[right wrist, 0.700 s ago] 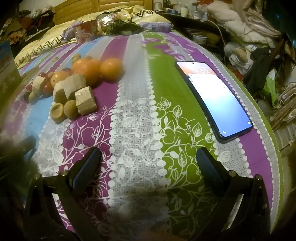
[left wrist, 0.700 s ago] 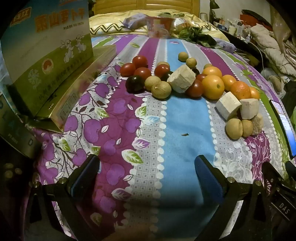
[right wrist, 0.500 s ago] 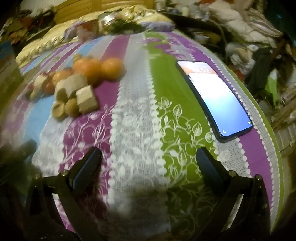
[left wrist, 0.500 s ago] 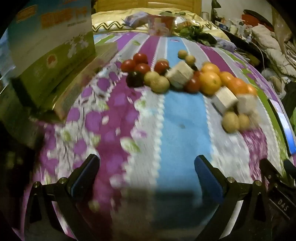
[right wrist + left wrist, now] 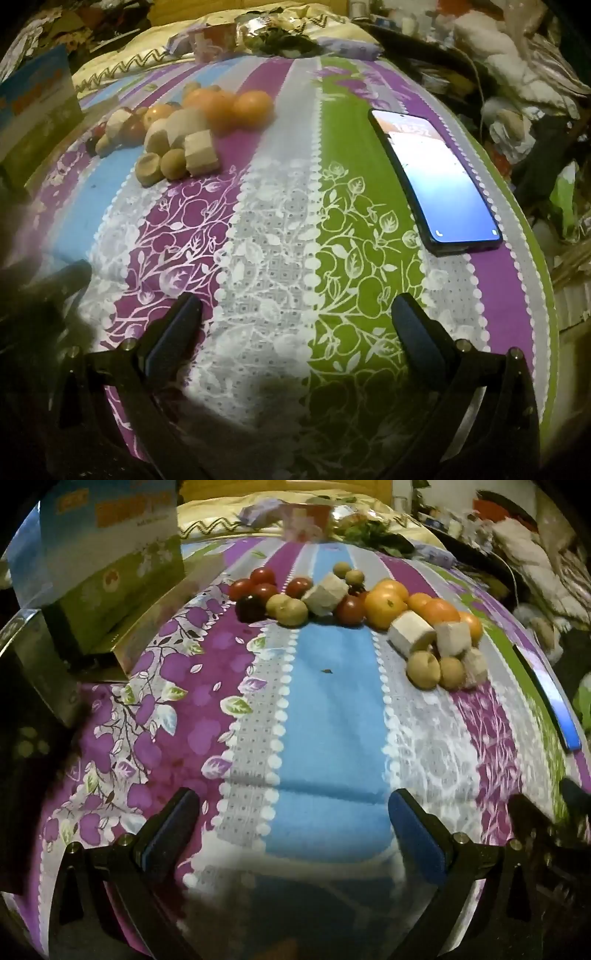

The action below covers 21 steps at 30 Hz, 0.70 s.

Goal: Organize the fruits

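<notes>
Since a moment before, we had eased our left tool [image 5: 291, 805] slightly nearer the fruits [image 5: 354, 602] — heaped far up the bed [image 5: 332, 709], unsorted. Both it and the right tool [image 5: 295, 310] (empty) gaped apart, so sorting hadn't begun.

Lit phone [image 5: 436, 181] flat on striped bedspread [image 5: 280, 229]; printed carton [image 5: 107, 565], possibly open, far left.

The box [image 5: 99, 565] left of the tomatoes [image 5: 262, 587] bears orange lettering, too blurred to read; the phone [image 5: 436, 177] screen's digits are likewise unreadable.
</notes>
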Motion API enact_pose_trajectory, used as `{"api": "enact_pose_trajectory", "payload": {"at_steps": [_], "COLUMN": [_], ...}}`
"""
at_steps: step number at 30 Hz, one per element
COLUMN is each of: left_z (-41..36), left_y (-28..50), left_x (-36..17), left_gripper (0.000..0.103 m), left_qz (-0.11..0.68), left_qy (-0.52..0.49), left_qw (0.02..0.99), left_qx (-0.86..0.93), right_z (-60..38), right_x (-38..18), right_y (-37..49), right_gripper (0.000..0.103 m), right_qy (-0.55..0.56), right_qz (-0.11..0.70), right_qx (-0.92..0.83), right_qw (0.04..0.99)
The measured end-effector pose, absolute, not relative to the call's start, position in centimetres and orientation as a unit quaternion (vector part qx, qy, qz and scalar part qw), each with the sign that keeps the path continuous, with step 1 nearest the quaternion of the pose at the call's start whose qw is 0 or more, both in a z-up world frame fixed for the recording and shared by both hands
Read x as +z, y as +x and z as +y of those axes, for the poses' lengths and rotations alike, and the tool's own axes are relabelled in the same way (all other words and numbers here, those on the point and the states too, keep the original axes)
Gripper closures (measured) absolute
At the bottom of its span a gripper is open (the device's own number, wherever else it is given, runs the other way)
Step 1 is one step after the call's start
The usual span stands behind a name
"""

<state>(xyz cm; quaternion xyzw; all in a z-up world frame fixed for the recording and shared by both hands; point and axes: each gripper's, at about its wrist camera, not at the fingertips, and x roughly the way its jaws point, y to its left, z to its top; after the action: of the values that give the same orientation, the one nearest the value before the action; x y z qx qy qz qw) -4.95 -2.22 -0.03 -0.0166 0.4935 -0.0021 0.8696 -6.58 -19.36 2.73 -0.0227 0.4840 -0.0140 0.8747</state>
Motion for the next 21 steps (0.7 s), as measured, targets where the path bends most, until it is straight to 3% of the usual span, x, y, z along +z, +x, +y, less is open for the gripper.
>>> {"api": "enact_pose_trajectory", "payload": {"at_steps": [9, 17, 21], "left_z": [-0.9, -0.1, -1.1], "left_y": [-5.2, 2.4, 4.5], "left_x": [0.8, 6.8, 6.4], "left_gripper": [0.000, 0.003, 0.004], "left_qz": [0.507, 0.426, 0.430], "left_qy": [0.000, -0.052, -0.025], "left_qw": [0.856, 0.897, 0.895], "left_qx": [-0.100, -0.106, -0.114], "right_z": [-19.5, -19.5, -19.5], "right_x": [2.6, 2.6, 2.7], "right_y": [-6.7, -7.2, -7.2], "right_gripper": [0.000, 0.000, 0.000], "right_qy": [-0.024, -0.029, -0.031], "right_qz": [0.477, 0.471, 0.474], "right_qx": [-0.007, -0.009, -0.016], "right_qw": [0.878, 0.882, 0.880]}}
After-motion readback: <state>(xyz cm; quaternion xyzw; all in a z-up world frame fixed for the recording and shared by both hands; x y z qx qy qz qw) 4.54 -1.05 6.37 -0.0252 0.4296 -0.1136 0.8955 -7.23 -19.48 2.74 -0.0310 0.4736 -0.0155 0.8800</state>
